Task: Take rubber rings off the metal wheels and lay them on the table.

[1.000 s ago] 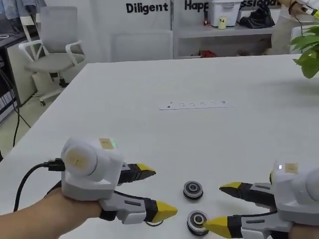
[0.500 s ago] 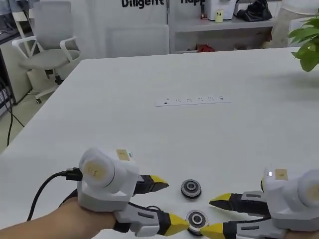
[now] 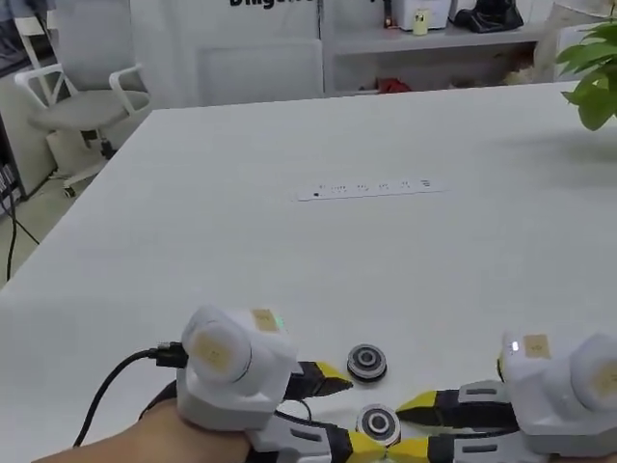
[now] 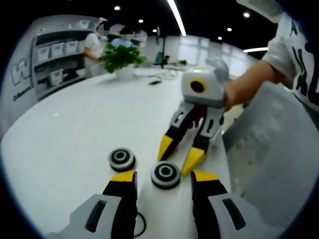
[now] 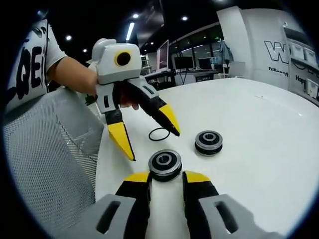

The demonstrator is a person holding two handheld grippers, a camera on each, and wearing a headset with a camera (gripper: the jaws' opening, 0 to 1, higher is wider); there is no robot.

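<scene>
Both grippers have closed in on the nearer wheel (image 3: 378, 422) by the counter's (image 3: 289, 260) near edge, left gripper (image 5: 153, 144) spread wide, right gripper (image 4: 176, 162) narrowly parted, neither holding. One rubber ring (image 5: 160, 134) lies freed; next, likely steady this wheel and peel its ring.

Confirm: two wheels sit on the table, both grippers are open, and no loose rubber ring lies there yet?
Wrong on the ring: the right gripper view shows one loose rubber ring lying on the table beside the left gripper. The rest holds.
</scene>
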